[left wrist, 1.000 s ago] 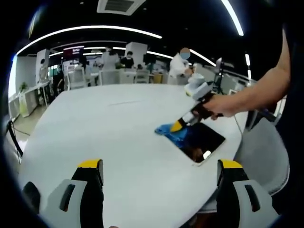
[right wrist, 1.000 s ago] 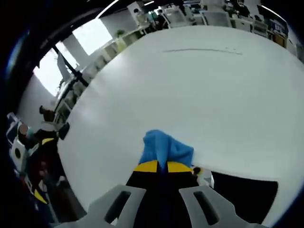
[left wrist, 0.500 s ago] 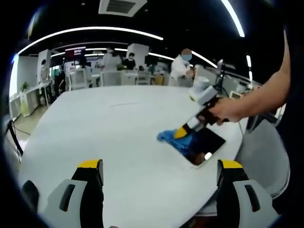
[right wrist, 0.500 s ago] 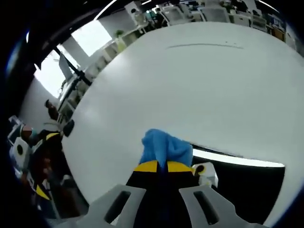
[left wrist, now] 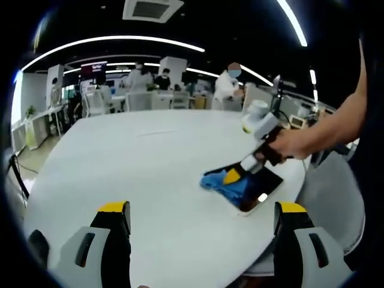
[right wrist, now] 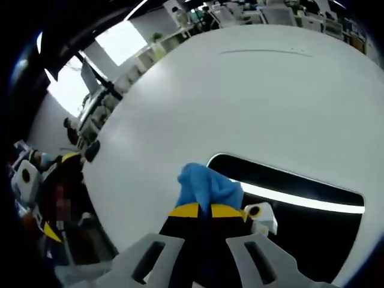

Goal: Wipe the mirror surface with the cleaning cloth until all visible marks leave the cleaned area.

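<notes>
Flat rectangular dark-glass mirror lying near the edge of the round white table, reflecting a bright ceiling strip. Crumpled blue cleaning cloth pressed on the mirror's near corner, partly spilling onto the tabletop in the left gripper view. Right yellow-tipped gripper clamped shut on the cloth, jaws together with blue fabric bunched between. Left yellow-tipped gripper hanging well apart from the mirror, both jaws spread wide, holding nothing.

Marks on the glass too small to judge, so progress hard to call; likely mid-wipe.

Risks from here, as a judgement:
- Mirror unbraced by the free gripper, so a firm stroke could slide it toward the table edge and off.
- Only 1 small wad of cloth under the jaws; a steep tilt could bring hard yellow tips onto the glass and scratch it.
- Cloth dragging off the rim could leave the far half untouched.
</notes>
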